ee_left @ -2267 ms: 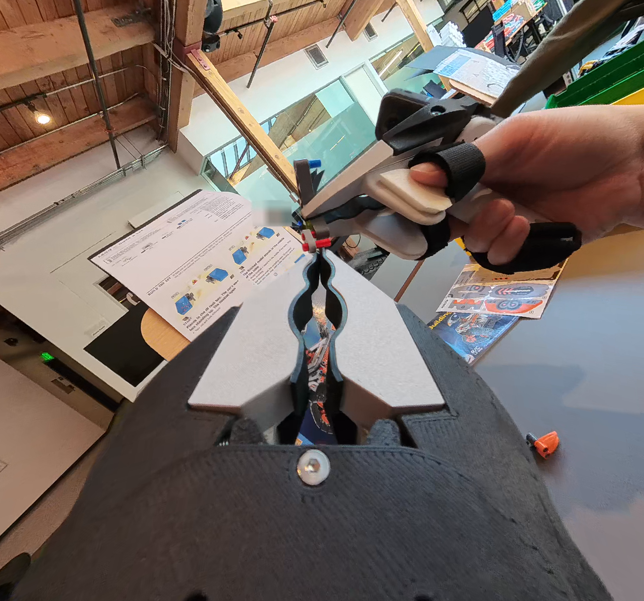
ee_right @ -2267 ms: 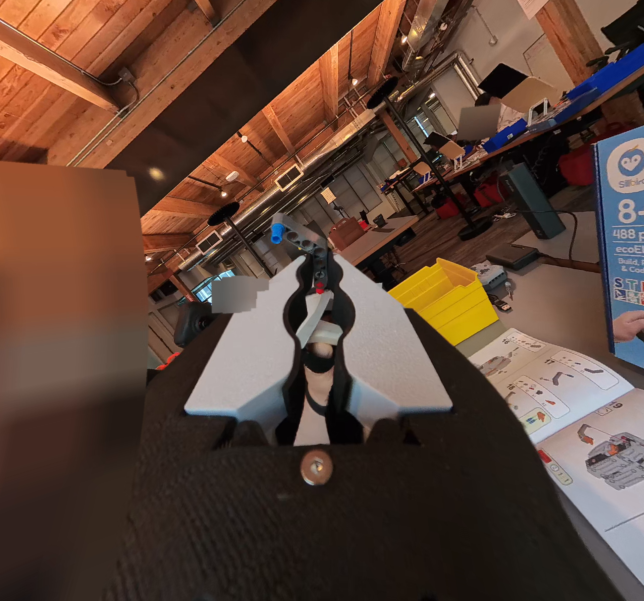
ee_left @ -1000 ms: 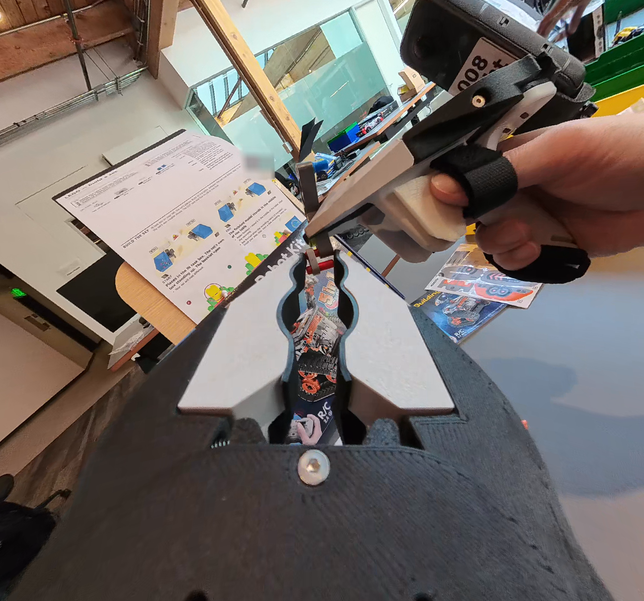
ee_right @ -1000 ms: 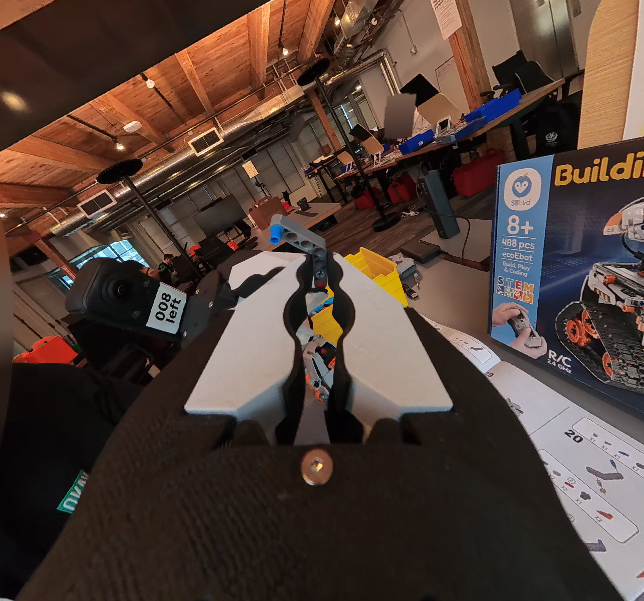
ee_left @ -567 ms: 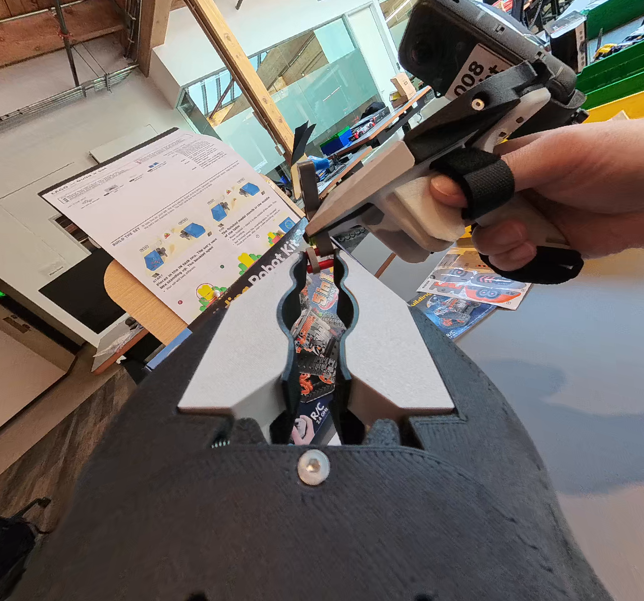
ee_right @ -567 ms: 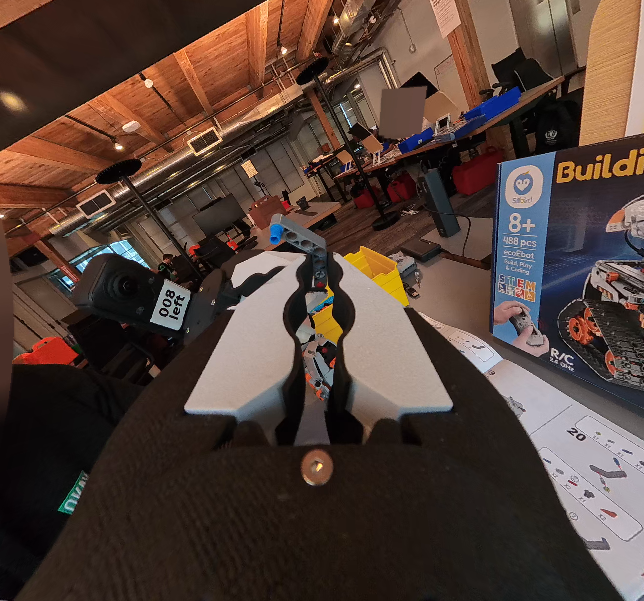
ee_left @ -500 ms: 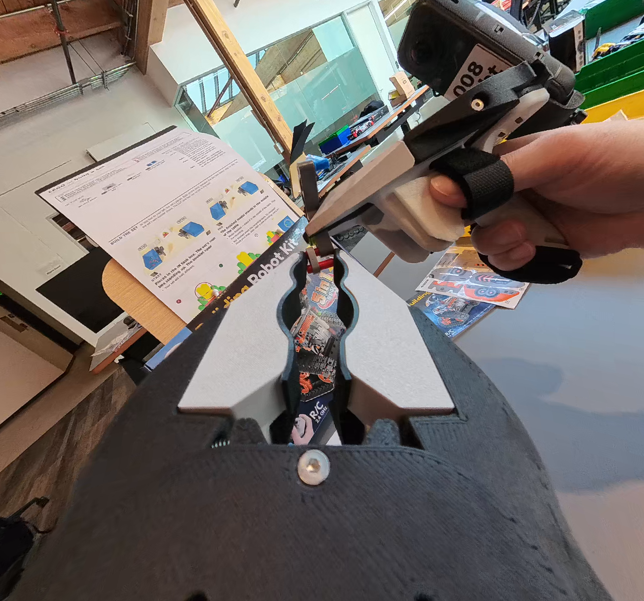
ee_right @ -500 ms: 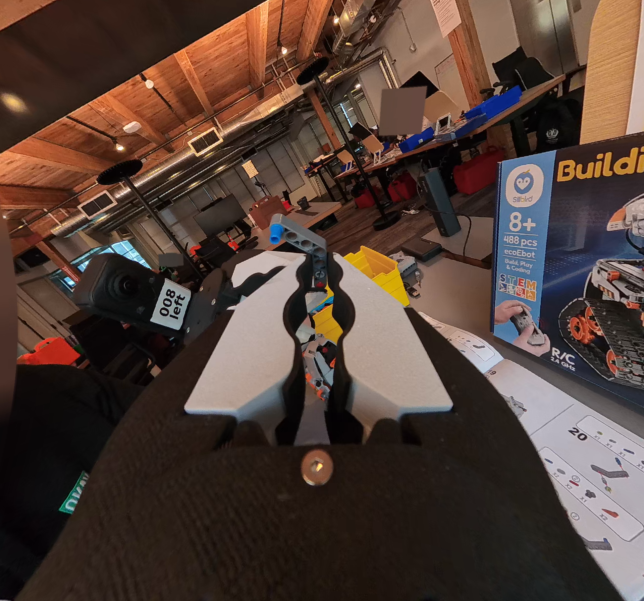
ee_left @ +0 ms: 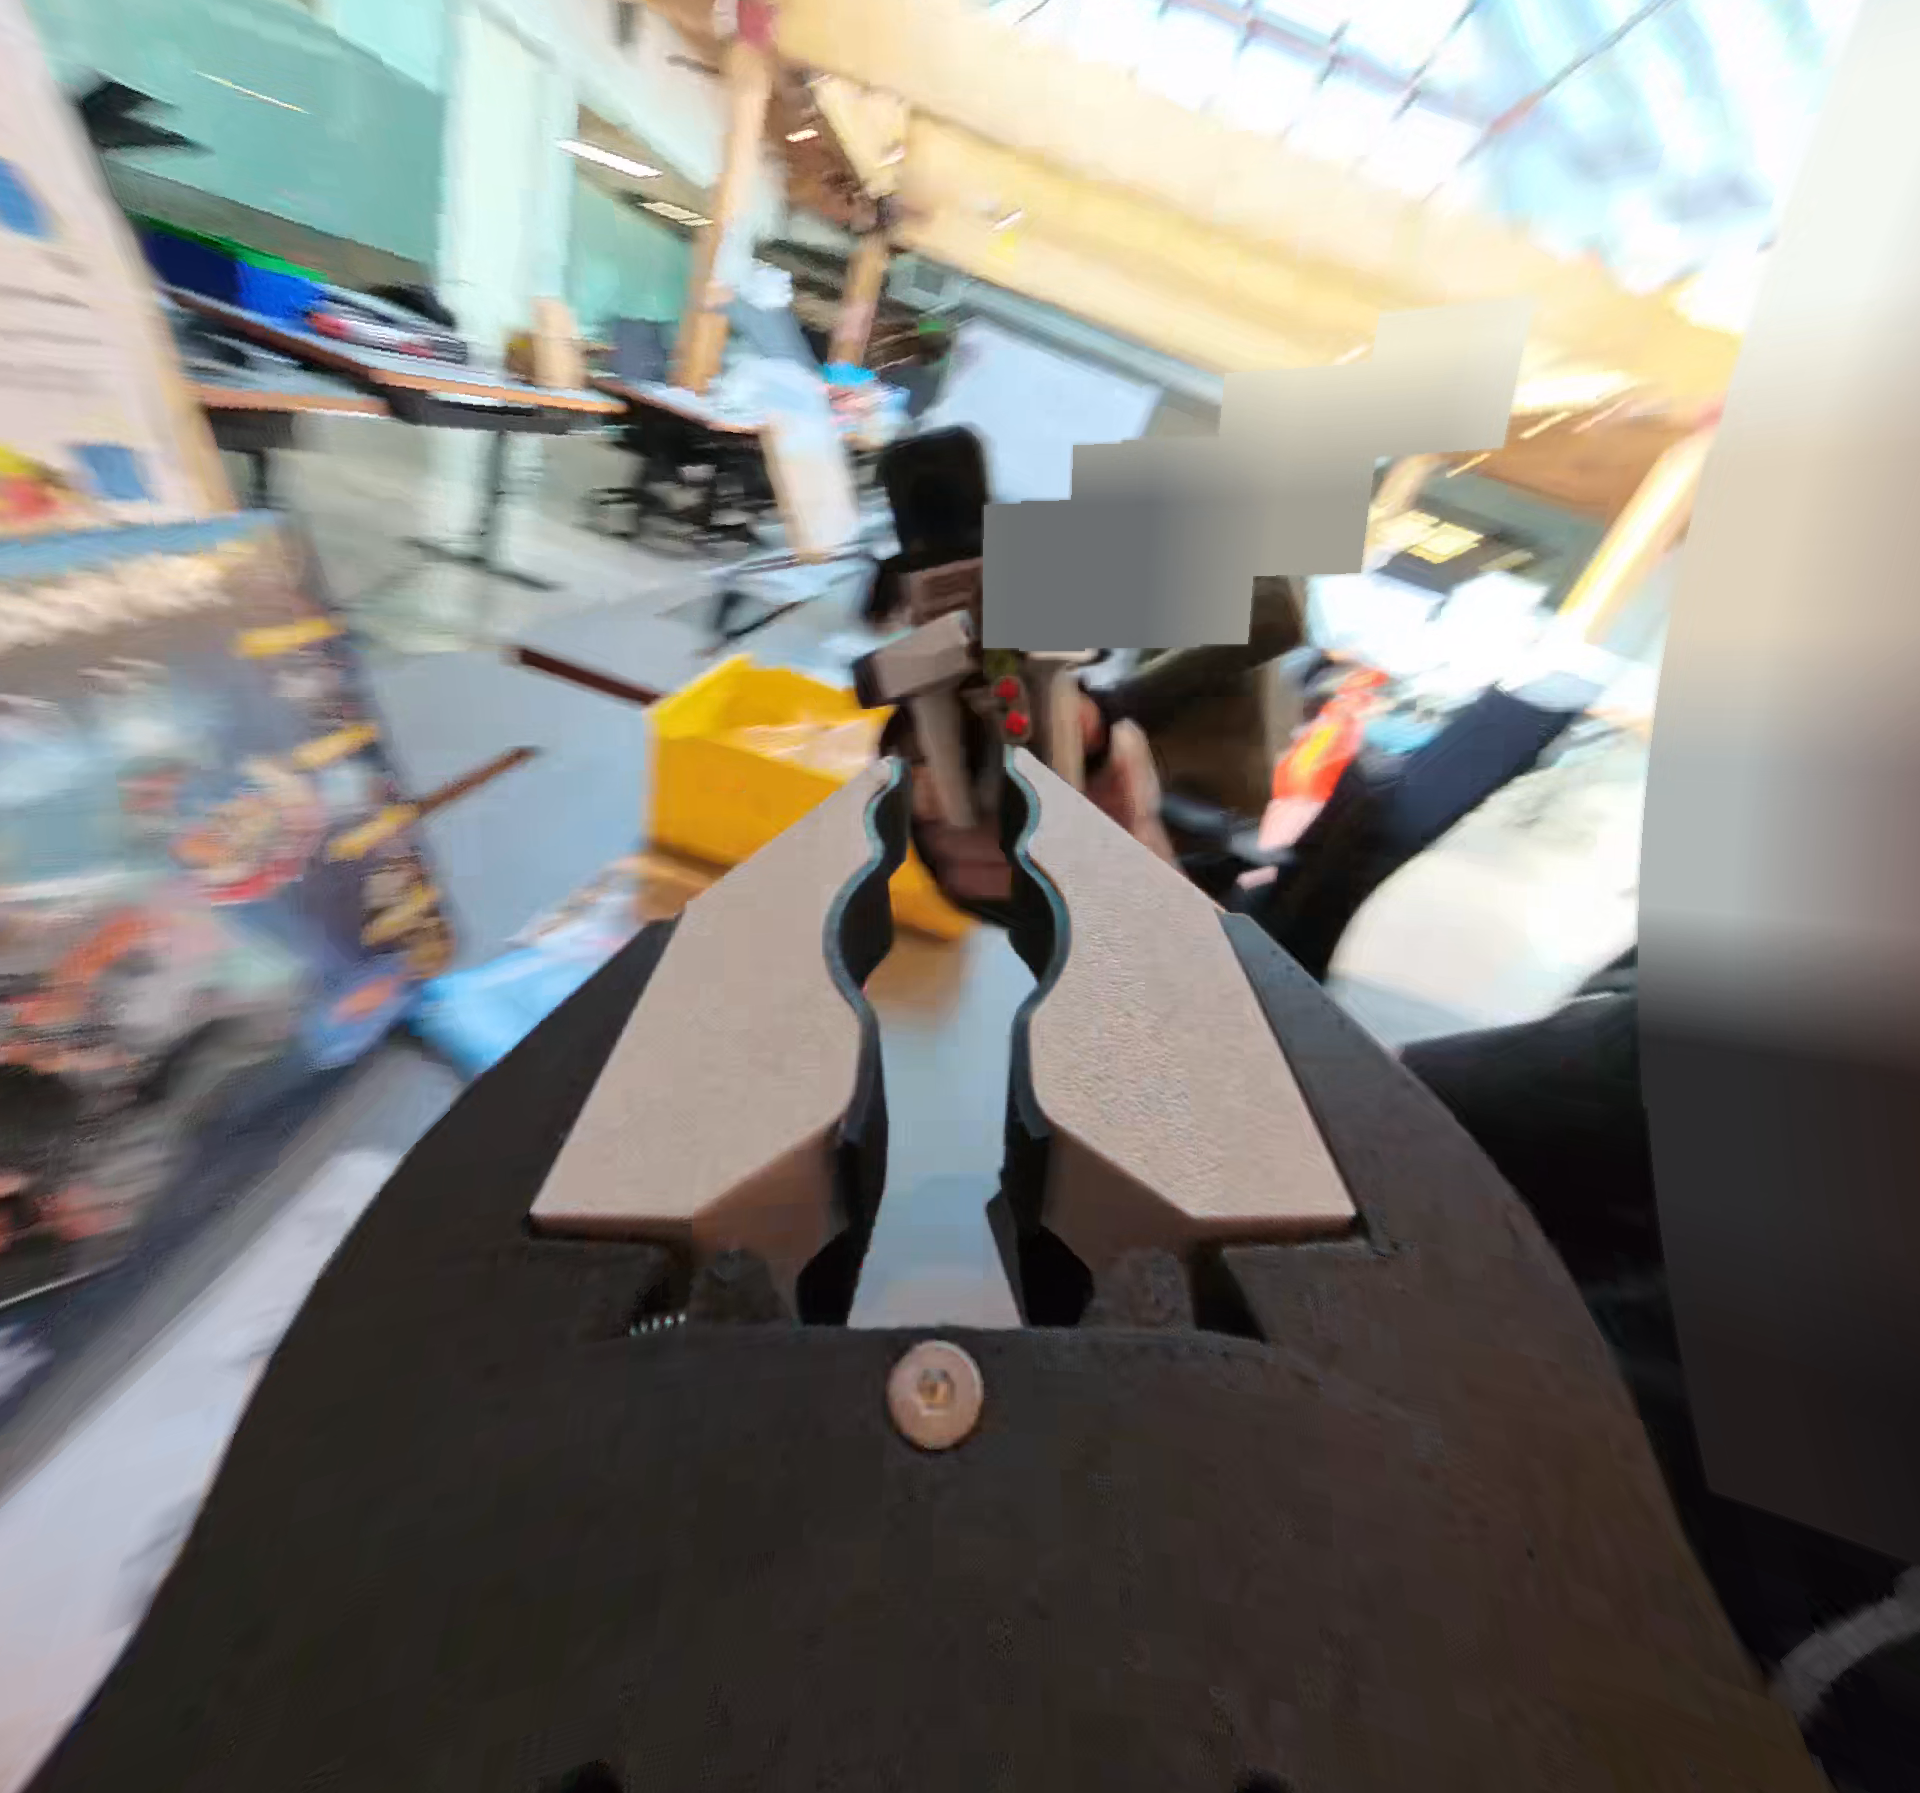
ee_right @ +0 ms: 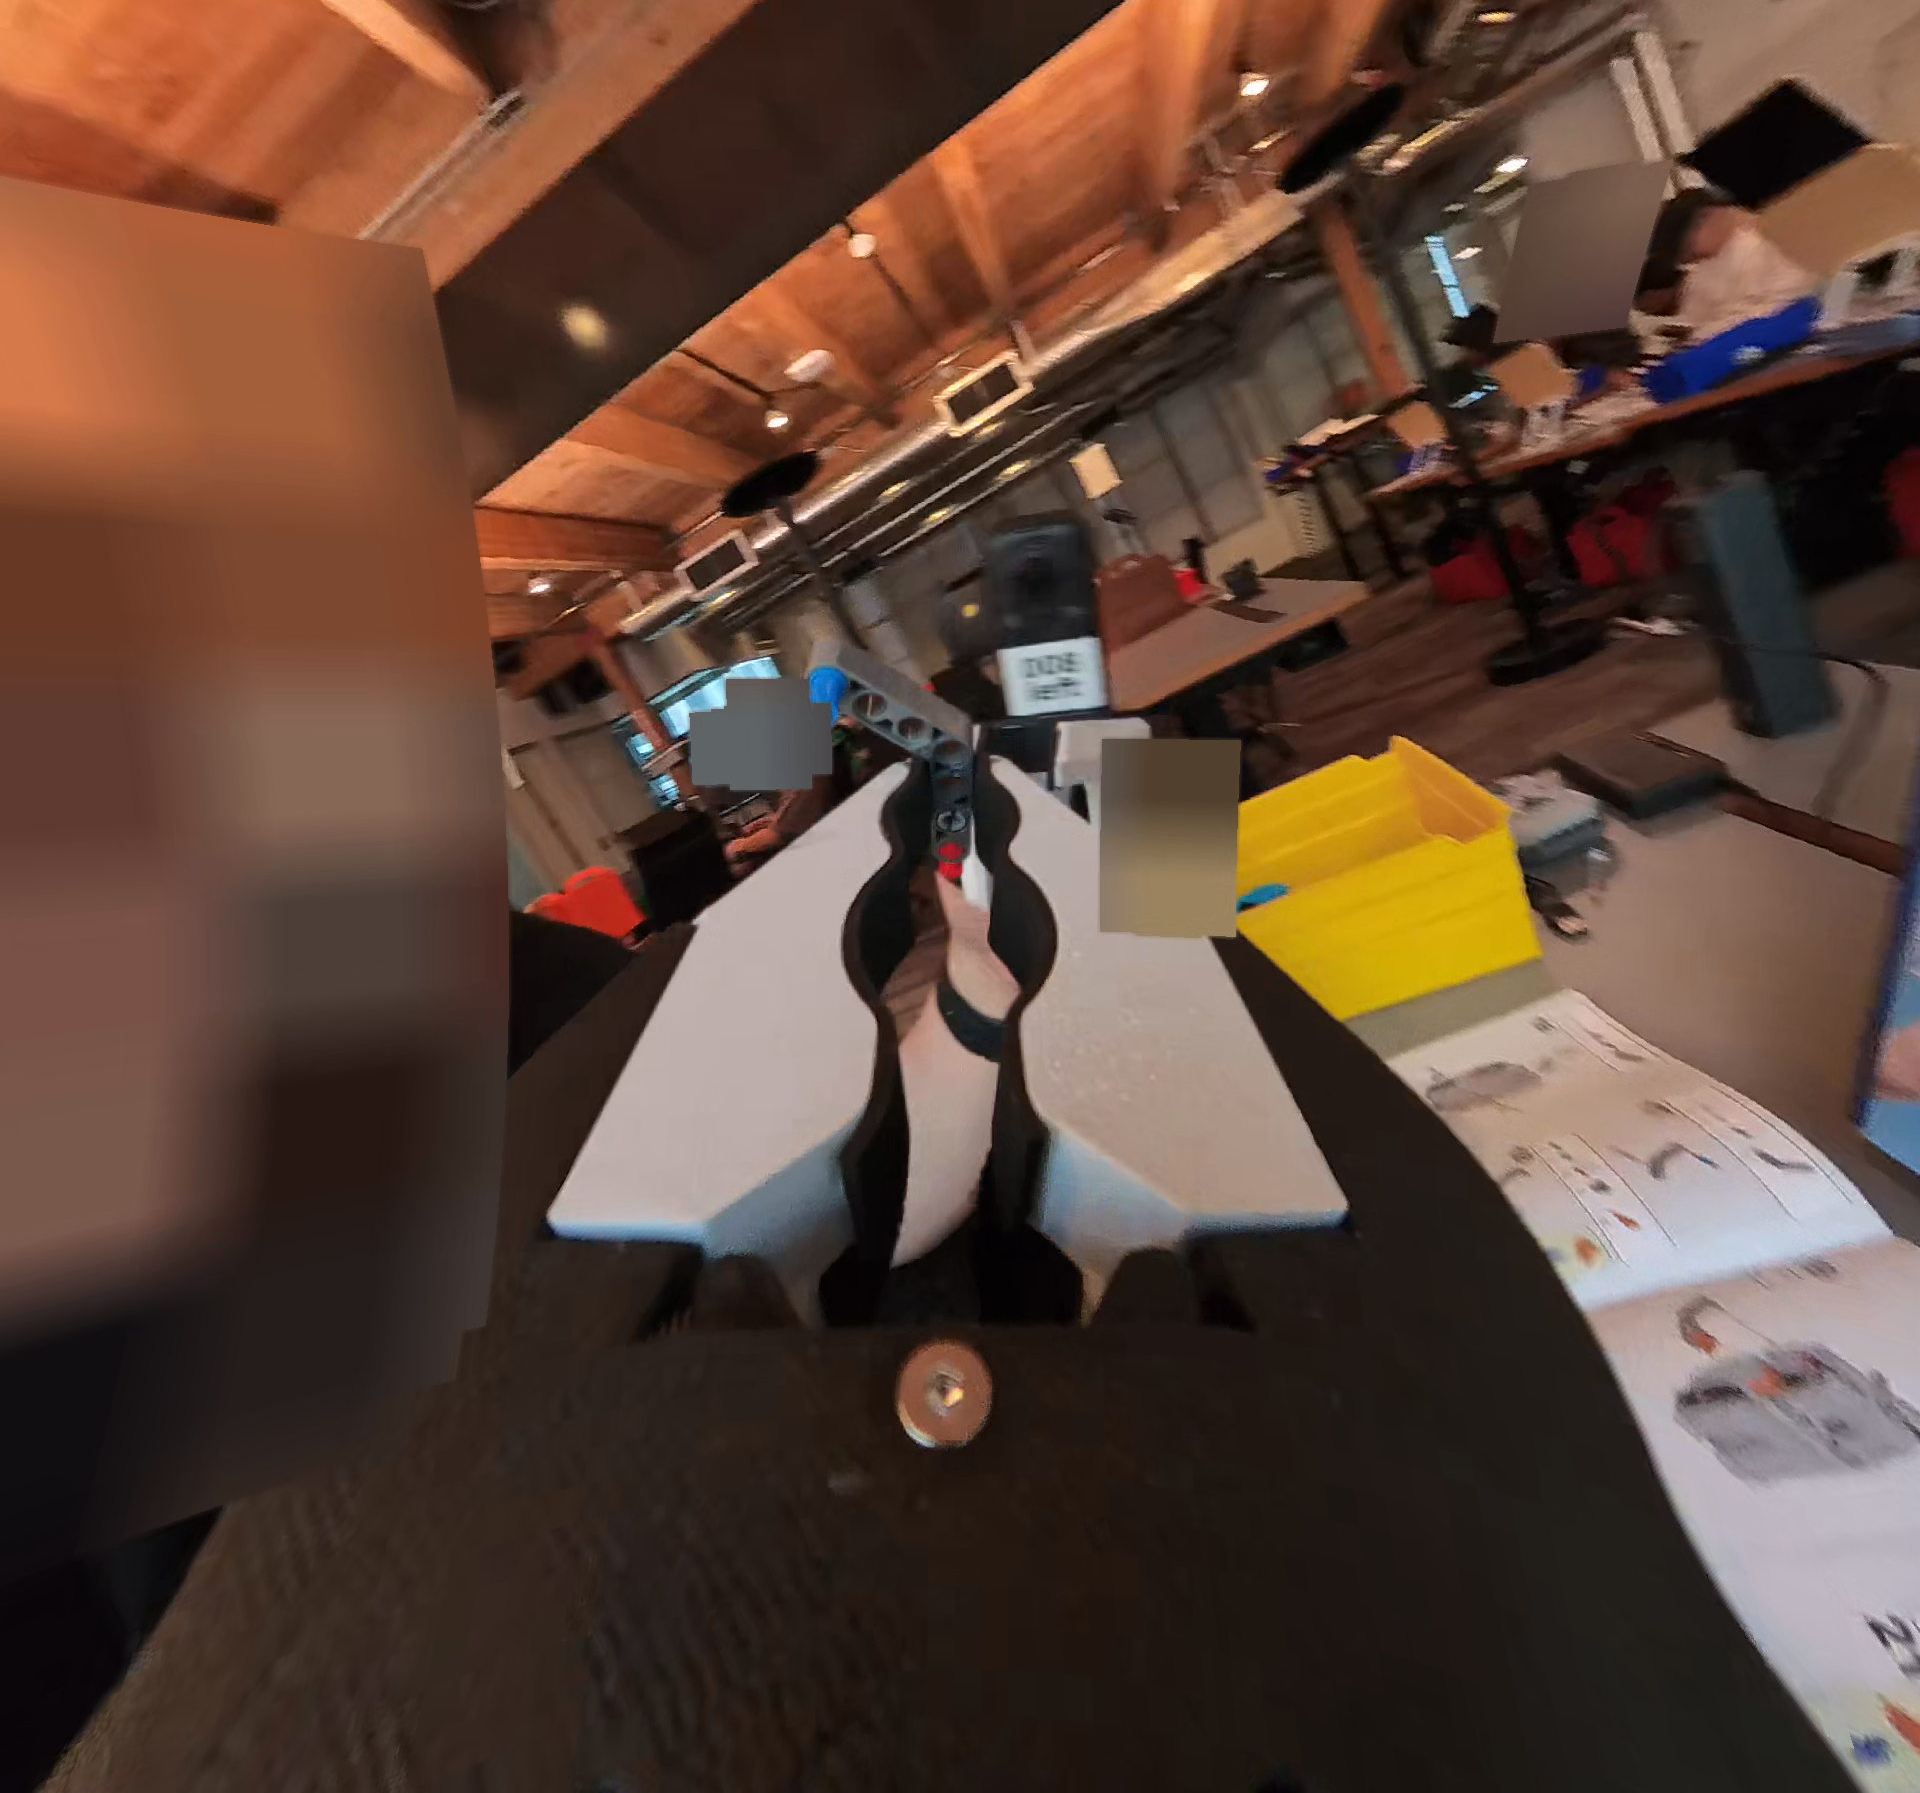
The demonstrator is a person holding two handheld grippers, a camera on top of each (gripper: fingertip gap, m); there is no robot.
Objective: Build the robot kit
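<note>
— Between the fingers of the right tool (ee_right: 956,769), what is seen?

— A small dark grey beam assembly (ee_right: 951,793) is clamped at the very tips, held upright. A lighter grey beam (ee_right: 896,713) is carried at its top, slanting up to the left and ended by a blue pin (ee_right: 826,681). A red pin (ee_right: 948,860) is seen at the lower end of the assembly, inside the gap between the fingers.

— And the left tool (ee_left: 953,775)?

— Its fingers are seen standing a little apart, pointed straight at the other tool. The view is badly blurred, so whether anything is pinched at the tips cannot be told. Two red pins (ee_left: 1008,704) are made out just beyond its tips.

— How are the two tools placed?

— They are held facing each other, tip close to tip, above the worktop (ee_left: 940,1120). A hand (ee_right: 961,995) with a black strap is glimpsed through the gap of the right tool.

— What is noted around them?

— A yellow bin (ee_right: 1382,870) is set on the worktop beyond the tools. An open instruction booklet (ee_right: 1662,1224) is laid flat to the right, and a printed toy box (ee_left: 187,860) is seen at the left of the left wrist view
</note>
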